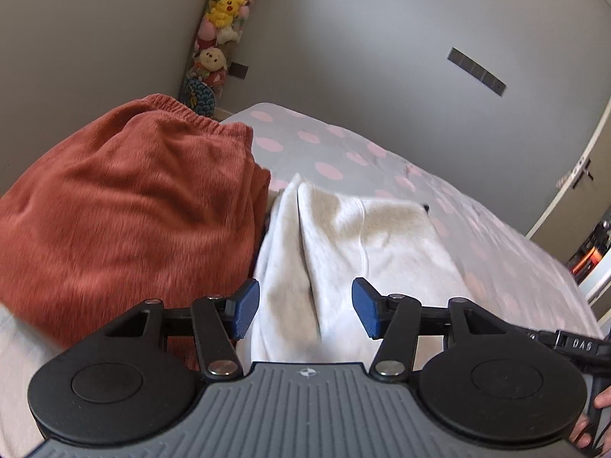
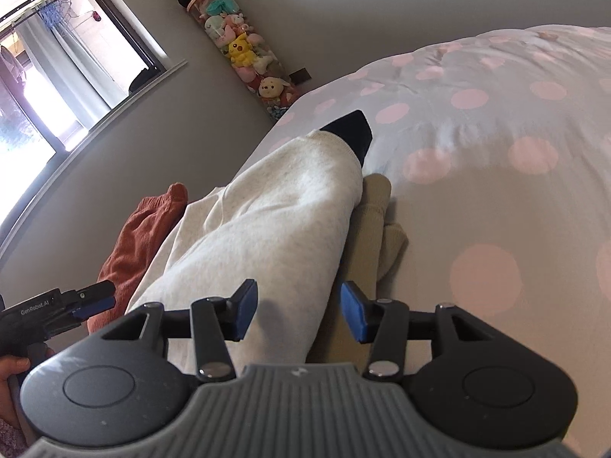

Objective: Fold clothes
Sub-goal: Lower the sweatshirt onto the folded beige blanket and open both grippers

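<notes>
Directly ahead of both grippers lies the white garment (image 2: 275, 210), stretched on the bed (image 2: 496, 133) with its long axis running away from the jaws toward the far edge. The right gripper (image 2: 296, 311) has jaws wide and empty, straddling the garment's near right edge without pinching it. The left gripper (image 1: 305, 309), jaws also wide and empty, hovers over a lengthwise crease at the near end. Which one is nearer the cloth cannot be told; both look just above it.

Counted: one white garment, one rust fleece garment (image 1: 126, 206) bunched just to its left, one tan piece (image 2: 376, 229) peeking out under the white garment's right side, and one dark piece (image 2: 349, 129) showing at its far end. Two grippers, neither holding anything.

The likely next move is to close on the near edge and carry it along that axis.
</notes>
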`<action>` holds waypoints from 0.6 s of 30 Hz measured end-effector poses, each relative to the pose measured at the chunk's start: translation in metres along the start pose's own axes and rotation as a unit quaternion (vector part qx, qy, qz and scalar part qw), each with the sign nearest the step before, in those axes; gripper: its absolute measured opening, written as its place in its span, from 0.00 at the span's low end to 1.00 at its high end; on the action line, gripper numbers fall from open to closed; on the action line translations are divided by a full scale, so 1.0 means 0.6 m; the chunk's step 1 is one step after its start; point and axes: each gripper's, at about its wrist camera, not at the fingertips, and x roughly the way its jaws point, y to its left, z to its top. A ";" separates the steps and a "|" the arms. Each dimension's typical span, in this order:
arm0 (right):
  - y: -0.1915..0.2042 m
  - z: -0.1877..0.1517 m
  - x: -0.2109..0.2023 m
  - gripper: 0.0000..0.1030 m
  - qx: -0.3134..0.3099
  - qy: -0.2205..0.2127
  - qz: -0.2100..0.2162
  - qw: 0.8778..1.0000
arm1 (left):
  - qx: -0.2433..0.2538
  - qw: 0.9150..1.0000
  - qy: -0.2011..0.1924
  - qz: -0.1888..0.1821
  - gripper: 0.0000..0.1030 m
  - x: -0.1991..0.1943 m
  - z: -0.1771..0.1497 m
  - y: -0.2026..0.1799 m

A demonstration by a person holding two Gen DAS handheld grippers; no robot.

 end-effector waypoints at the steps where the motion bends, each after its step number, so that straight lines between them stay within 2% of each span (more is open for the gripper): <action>1: 0.002 -0.013 -0.003 0.51 0.003 0.003 0.001 1.000 | 0.009 1.000 0.000 0.008 0.50 -0.003 -0.013 -0.003; 3: 0.007 -0.039 -0.008 0.51 0.010 0.009 0.004 1.000 | 0.005 1.000 0.008 0.016 0.48 0.001 -0.038 0.000; 5: 0.009 -0.060 -0.004 0.51 0.022 0.016 0.006 1.000 | -0.016 1.000 0.017 0.019 0.39 0.009 -0.058 0.010; 7: 0.012 -0.078 0.003 0.51 0.027 0.021 -0.001 0.999 | -0.036 0.999 0.020 0.025 0.36 0.020 -0.067 0.022; 10: 0.011 -0.100 0.014 0.44 0.032 0.025 -0.010 0.999 | -0.017 0.998 0.034 0.051 0.24 0.038 -0.076 0.021; 13: 0.010 -0.118 0.032 0.44 0.023 0.041 -0.024 0.999 | -0.017 0.996 0.057 0.068 0.24 0.057 -0.082 0.028; 18: 0.012 -0.139 0.049 0.43 -0.011 0.039 -0.038 0.998 | 0.001 0.994 0.068 0.087 0.23 0.079 -0.095 0.026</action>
